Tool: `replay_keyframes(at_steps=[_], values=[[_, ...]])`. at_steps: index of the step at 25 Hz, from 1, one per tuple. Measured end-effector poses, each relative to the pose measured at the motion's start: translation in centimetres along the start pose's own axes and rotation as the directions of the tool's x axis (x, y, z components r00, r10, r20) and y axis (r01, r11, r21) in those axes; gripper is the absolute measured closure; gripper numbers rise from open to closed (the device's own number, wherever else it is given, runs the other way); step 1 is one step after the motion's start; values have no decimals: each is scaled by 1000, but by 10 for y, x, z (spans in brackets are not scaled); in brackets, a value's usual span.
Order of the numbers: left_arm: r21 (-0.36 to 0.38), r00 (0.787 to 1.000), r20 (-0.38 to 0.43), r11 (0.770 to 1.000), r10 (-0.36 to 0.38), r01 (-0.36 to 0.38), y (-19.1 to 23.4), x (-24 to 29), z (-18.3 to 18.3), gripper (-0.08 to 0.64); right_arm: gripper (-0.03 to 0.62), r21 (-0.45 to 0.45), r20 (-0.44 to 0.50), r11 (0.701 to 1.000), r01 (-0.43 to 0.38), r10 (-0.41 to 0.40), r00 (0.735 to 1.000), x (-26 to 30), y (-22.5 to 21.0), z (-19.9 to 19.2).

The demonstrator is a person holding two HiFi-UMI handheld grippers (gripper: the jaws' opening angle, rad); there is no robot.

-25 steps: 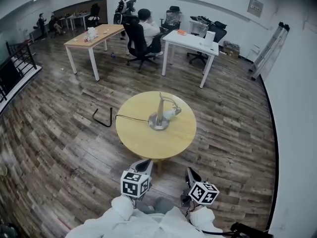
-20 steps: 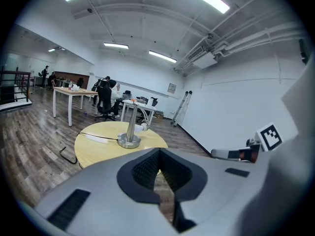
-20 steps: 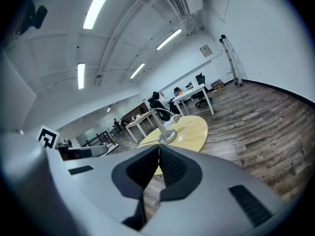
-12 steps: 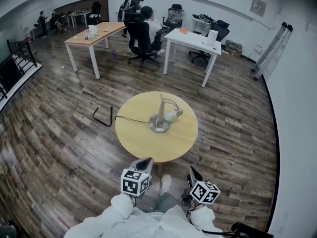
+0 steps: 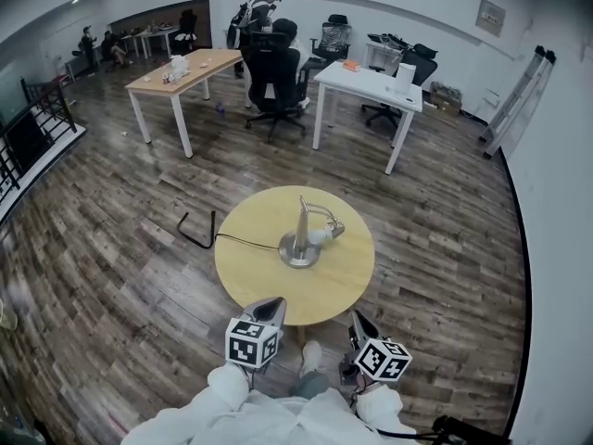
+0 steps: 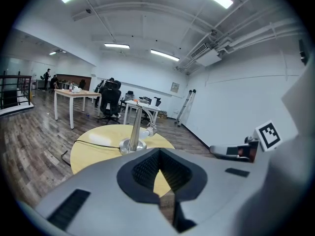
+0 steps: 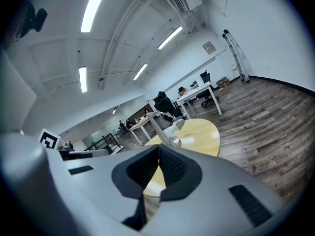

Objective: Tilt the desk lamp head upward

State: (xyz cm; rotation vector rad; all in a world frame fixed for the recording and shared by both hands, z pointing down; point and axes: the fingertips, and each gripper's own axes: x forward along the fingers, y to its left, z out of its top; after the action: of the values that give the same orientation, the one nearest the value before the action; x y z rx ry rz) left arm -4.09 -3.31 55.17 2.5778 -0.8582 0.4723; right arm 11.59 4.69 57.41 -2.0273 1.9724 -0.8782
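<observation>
A silver desk lamp (image 5: 300, 239) stands near the middle of a round yellow table (image 5: 269, 281), with its head (image 5: 326, 235) drooping to the right. A black cord runs off the table's left side. In the left gripper view the lamp (image 6: 136, 129) is straight ahead, well beyond the jaws. The right gripper view has the lamp (image 7: 162, 131) ahead on the table (image 7: 204, 136). My left gripper (image 5: 270, 305) and right gripper (image 5: 356, 320) hover just short of the table's near edge. Both are shut with nothing between their pads, and neither touches the lamp.
Behind the table stand a wooden desk (image 5: 181, 68) and a white desk (image 5: 366, 83), with black office chairs (image 5: 276, 77) and people between them. A folded ladder (image 5: 517, 100) leans on the right wall. A black bracket (image 5: 196, 235) lies on the floor left of the table.
The view has drifted forward, so the table and lamp sit slightly lower and nearer in the head view. Both grippers stay shut and hold their places in the frame.
</observation>
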Motion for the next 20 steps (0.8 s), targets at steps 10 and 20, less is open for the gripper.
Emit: replay_keyframes(at_steps=[10,20], values=[[-14,999,-44,1000,16,-17,17,60,22,560,578,10,-32,999,-33,33,999,63,-31,33],[-57,996,-58,996,70,-73,46,128,65,560,578,-18,-88,996,-88,86,992,141,-61,90]])
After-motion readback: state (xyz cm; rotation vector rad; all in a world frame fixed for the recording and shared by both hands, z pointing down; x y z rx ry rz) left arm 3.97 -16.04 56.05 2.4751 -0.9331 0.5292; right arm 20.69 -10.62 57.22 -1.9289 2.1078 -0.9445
